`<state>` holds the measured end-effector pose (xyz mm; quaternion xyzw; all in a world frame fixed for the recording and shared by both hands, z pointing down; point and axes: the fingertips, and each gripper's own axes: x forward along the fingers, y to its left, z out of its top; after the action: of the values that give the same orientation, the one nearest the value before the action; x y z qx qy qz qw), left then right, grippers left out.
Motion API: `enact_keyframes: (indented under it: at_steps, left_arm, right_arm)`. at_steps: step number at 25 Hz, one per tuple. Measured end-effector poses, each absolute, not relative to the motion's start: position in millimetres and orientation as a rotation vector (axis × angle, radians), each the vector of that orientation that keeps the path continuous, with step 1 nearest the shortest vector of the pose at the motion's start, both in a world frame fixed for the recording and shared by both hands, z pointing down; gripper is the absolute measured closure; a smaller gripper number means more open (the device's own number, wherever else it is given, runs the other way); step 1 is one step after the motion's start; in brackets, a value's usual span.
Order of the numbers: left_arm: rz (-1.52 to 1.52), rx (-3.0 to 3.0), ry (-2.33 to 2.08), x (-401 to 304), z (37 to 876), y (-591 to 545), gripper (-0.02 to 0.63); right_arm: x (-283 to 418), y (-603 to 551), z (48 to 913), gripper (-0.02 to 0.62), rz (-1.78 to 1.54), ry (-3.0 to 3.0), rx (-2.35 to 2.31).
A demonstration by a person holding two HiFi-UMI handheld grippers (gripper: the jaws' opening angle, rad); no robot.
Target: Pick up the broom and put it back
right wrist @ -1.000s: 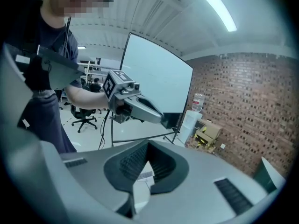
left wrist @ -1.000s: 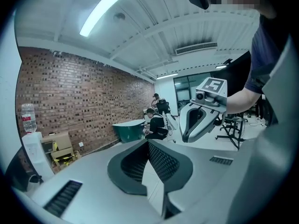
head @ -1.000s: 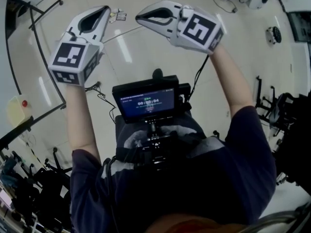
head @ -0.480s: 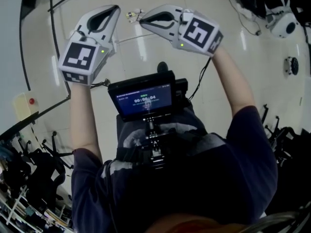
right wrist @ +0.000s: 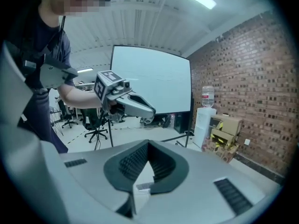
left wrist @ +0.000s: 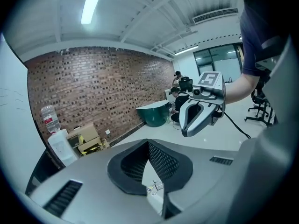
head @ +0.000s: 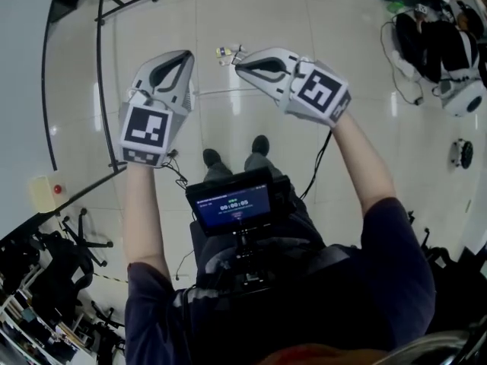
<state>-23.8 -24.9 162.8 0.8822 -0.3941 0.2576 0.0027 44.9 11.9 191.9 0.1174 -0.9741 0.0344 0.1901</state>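
Pale floor tiles (head: 251, 14) are seen below a person's outstretched arms. The left tongs (head: 185, 56) and the right tongs (head: 240, 65) are held side by side, tips near each other, both clenched with nothing gripped. The broom is shown in no view.

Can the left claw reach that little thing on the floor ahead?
Probably not yet: the left claw is shut and held high above the little thing; bare floor leaves the way free.
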Motion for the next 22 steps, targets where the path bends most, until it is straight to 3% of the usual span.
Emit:
enact_keyframes:
  at_steps: [14, 22]
  left_arm:
    - [0.861, 2.840, -0.970, -50.0, 306.2, -113.5, 0.606]
    - [0.996, 2.804, -0.819, -18.5, 468.8, -138.4, 0.606]
  right_arm:
    - [17.7, -74.5, 296.4, 0.577, 0.231, -2.607, 0.751]
    - [52.5, -98.7, 441.7, 0.577, 0.264, -2.494, 0.715]
